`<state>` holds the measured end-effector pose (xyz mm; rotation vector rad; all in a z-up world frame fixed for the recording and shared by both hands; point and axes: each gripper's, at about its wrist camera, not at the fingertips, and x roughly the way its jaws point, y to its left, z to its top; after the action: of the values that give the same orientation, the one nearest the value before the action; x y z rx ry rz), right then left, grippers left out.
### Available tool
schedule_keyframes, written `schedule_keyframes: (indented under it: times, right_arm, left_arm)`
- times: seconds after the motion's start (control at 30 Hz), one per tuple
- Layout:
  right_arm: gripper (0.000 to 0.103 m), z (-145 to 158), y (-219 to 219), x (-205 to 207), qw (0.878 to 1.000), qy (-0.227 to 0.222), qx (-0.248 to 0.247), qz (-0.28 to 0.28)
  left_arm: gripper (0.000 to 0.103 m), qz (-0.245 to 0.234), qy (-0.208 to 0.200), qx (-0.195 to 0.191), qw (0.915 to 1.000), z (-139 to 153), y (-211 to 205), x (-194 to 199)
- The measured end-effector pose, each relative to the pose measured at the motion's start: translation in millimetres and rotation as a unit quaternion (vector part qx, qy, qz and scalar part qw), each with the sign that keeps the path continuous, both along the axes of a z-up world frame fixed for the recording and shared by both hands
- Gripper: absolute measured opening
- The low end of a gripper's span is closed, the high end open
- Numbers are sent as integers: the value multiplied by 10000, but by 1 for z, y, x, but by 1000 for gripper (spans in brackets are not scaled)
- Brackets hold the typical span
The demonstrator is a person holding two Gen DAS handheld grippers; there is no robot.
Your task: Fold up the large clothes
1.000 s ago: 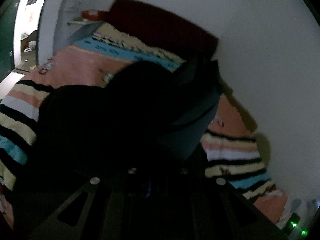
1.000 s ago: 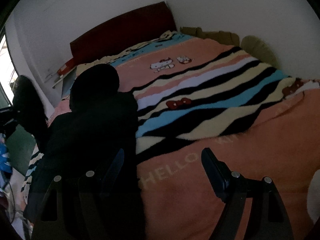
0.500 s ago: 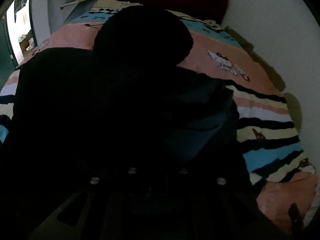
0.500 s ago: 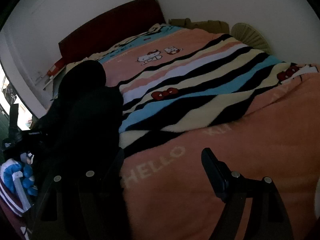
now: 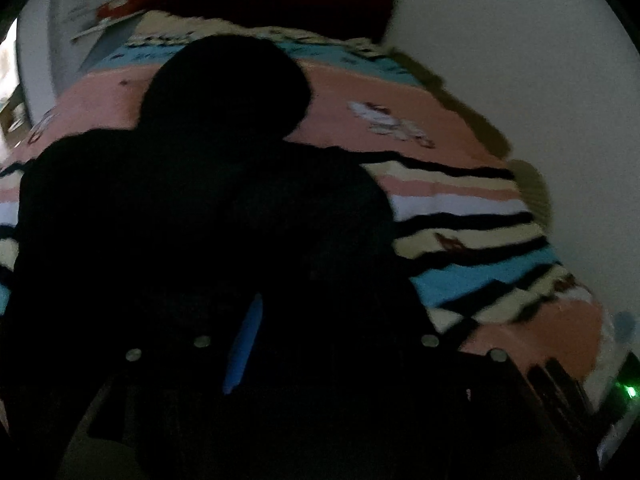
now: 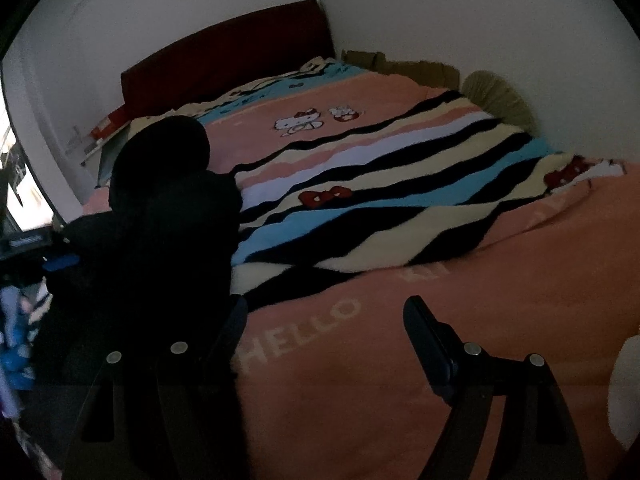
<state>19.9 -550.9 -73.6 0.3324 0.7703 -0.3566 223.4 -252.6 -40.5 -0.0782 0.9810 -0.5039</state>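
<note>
A black hooded garment [image 5: 208, 208] lies on the striped bed blanket [image 5: 472, 240], hood toward the headboard. It fills most of the left wrist view. My left gripper [image 5: 316, 320] hangs low over its lower part and the jaws are opening. The blue inner pad [image 5: 244, 344] of one finger shows bare, the dark cloth lies under and between the fingers, and nothing presses on it. In the right wrist view the garment [image 6: 160, 220] lies at the left. My right gripper [image 6: 328, 316] stands open above the pink blanket [image 6: 400, 360], its left finger at the garment's edge.
A dark red headboard [image 6: 228, 60] and white walls close the bed at the back and right. Books or boxes [image 6: 106, 128] lie by the headboard's left end. Cardboard and a woven fan [image 6: 500, 96] are wedged along the right wall. A bright doorway [image 6: 16, 184] is at far left.
The left gripper swung down over the garment with a fold of dark cloth, then its jaws parted and the cloth dropped flat. The right gripper stayed where it was, open.
</note>
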Motion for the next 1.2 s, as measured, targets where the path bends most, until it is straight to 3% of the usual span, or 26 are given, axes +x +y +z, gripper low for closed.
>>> schedule_keyframes:
  times: [0.2, 0.43, 0.67, 0.83, 1.0, 1.13, 1.2]
  right_arm:
    - [80, 3, 16, -1, 9995, 115, -293, 98]
    - [80, 17, 66, 33, 9965, 255, -529, 588]
    - [80, 45, 148, 117, 9844, 75, -673, 1624]
    - [80, 48, 193, 184, 9751, 21, -573, 2144]
    - [80, 28, 215, 237, 9687, 216, -571, 2408]
    - [80, -5, 212, 261, 9661, 533, -589, 2457]
    - [80, -26, 207, 268, 9650, 703, -586, 2456]
  left_arm:
    - [54, -148, -172, -336, 9992, 17, 56, -7]
    - [54, 483, -155, 49, 9987, 4, 159, 24]
    - [54, 933, -425, 482, 9936, 4, 236, 74]
    - [54, 1161, -586, 605, 9897, 2, 247, 120]
    - [54, 1092, -642, 805, 9887, -17, 232, 164]
    - [55, 1013, -380, 895, 9901, -61, 221, 184]
    - [60, 993, -322, 838, 9910, -86, 217, 184]
